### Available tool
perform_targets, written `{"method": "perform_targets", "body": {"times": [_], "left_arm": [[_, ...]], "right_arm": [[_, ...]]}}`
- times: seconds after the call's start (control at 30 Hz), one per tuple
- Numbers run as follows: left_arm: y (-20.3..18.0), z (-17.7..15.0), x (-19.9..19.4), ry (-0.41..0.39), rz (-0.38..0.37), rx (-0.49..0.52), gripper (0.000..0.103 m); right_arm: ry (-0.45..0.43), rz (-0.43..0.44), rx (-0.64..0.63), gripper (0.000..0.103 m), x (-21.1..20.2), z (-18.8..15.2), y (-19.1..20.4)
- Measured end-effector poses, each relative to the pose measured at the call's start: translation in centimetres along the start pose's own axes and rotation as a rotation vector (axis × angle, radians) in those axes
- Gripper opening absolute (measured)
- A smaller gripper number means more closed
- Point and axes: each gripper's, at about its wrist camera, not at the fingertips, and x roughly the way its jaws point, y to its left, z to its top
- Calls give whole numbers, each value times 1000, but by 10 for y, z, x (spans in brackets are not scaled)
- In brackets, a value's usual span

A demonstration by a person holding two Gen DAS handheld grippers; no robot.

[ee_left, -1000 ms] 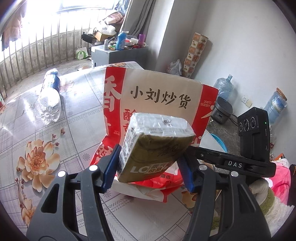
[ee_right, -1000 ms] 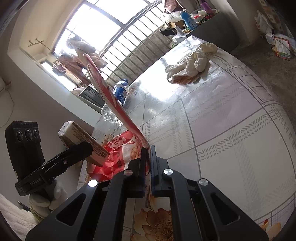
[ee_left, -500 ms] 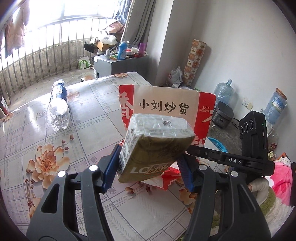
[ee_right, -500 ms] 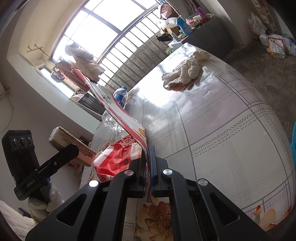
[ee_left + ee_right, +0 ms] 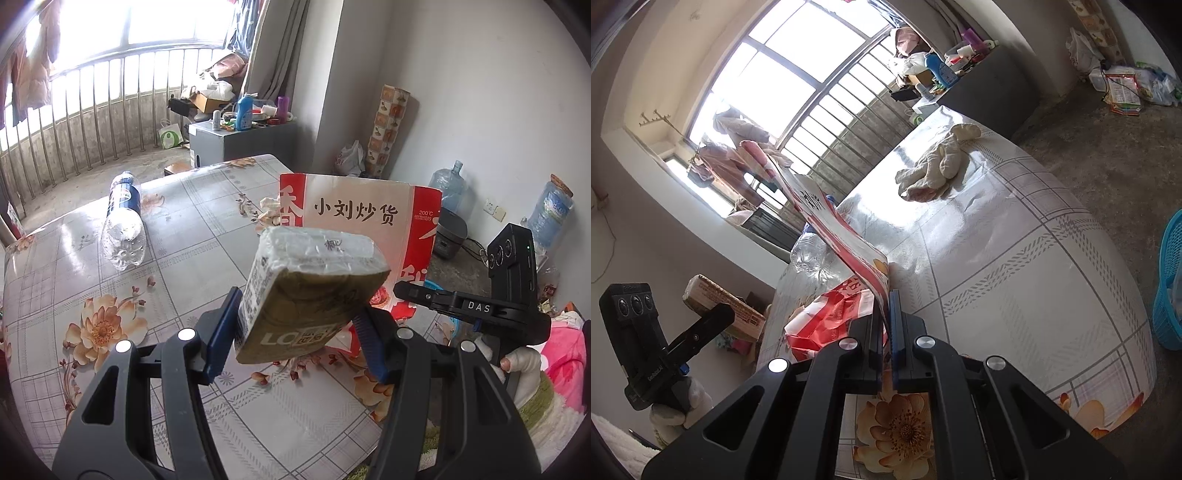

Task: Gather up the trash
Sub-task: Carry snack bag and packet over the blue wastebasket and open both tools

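Above the tabletop (image 5: 192, 229), the left gripper (image 5: 295, 328) clamps a wrapped packet (image 5: 310, 284) by its lower end; the right gripper (image 5: 884, 325) pinches the red bag (image 5: 354, 221) edge. Tilted, that packet could slip; the thin bag might tear.

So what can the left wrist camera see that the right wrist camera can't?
Only the left wrist view shows two big water jugs by the wall and a grey cooker. Only the right wrist view shows a blue basket on the floor. Both show the red paper bag pinched by the right gripper, the olive packet in the left gripper, and the plastic bottle.
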Motion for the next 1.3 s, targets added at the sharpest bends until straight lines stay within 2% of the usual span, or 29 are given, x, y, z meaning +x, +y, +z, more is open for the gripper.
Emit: {"method": "perform_targets", "body": {"times": [0.3, 0.43, 0.53, 0.73, 0.83, 0.97, 1.07, 1.17, 1.3], "left_arm": [[-9, 4, -1, -3, -3, 32, 56], [-18, 12, 3, -1, -40, 65, 56], [-31, 30, 9, -7, -103, 101, 56], [-81, 67, 41, 5, -259, 195, 56], [-115, 80, 66, 37, -341, 232, 56], [-171, 88, 122, 163, -479, 273, 56], [-219, 81, 187, 329, -575, 269, 56], [-263, 70, 245, 407, -530, 331, 56], [-312, 51, 311, 529, -551, 357, 57]], "right_arm": [[-95, -12, 33, 3, -34, 7, -13], [-155, -37, 52, 4, -57, 13, -21], [-235, -75, 64, 3, -85, 19, -28], [-437, -220, 154, 3, -156, 23, -62], [-490, -381, 192, 3, -183, 16, -84], [-451, -659, 245, 4, -194, 7, -119], [-378, -815, 274, 4, -191, 5, -144], [-309, -899, 312, 4, -182, 6, -171], [-243, -919, 359, 4, -167, 13, -212]]}}
